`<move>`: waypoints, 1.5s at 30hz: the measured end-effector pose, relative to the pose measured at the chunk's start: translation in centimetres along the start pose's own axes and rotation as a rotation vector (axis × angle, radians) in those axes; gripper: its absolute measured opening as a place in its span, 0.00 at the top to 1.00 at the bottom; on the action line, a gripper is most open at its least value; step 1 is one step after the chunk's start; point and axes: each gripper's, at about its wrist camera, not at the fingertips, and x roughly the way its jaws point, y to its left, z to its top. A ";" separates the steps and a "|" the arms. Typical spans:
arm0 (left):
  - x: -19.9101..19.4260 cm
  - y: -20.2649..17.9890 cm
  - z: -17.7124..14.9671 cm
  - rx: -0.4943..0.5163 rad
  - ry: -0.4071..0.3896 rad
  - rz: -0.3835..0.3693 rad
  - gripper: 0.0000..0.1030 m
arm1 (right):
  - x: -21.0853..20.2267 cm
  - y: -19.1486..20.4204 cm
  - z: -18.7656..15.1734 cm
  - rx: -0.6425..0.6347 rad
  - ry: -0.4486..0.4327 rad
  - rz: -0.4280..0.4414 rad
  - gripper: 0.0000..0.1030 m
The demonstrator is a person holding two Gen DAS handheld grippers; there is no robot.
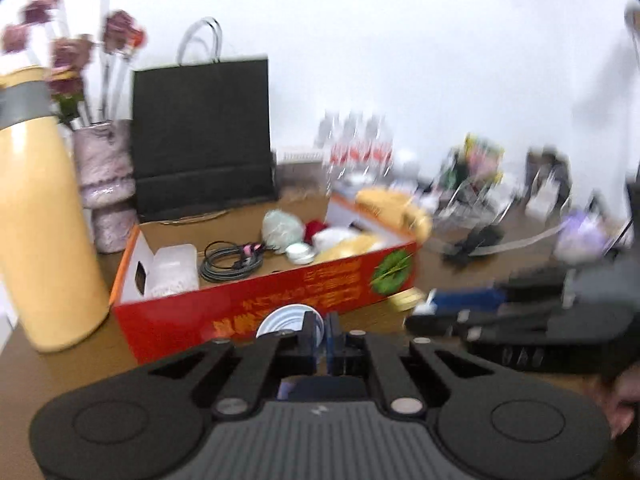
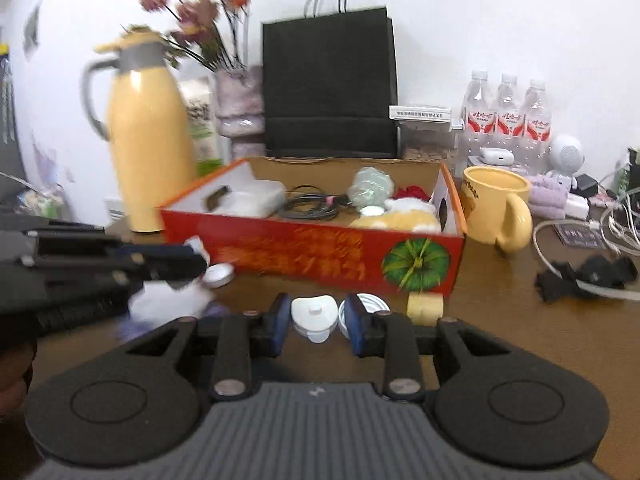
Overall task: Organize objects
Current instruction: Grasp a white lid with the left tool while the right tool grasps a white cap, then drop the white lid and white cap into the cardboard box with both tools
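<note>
White lid [image 2: 313, 312] sits just in front of red box [image 2: 320, 256], between right gripper [image 2: 316, 320] pads, jaws apart. Left gripper [image 1: 323, 332] jaws together, empty. Judgement: center pads, squeeze, lift over box wall.

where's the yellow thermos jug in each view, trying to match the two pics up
Left wrist view: the yellow thermos jug fills the far left edge, just left of the red box's left end, with the flower vase behind it.
Right wrist view: the yellow thermos jug stands upper left of centre, grey handle showing, behind the red box's left corner.
Shared landmark: the black paper bag standing behind the box.
</note>
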 end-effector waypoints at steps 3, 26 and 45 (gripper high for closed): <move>-3.7 -1.1 -1.4 -0.082 -0.007 -0.010 0.97 | -3.3 1.7 -2.1 -0.020 0.017 0.009 0.71; -8.7 -3.3 -8.8 -0.073 0.046 0.034 0.15 | -4.1 5.9 -7.7 -0.162 0.118 0.013 0.57; -6.0 -2.0 -8.2 -0.093 0.165 0.042 0.63 | -6.0 5.6 -7.5 -0.119 0.087 -0.007 0.75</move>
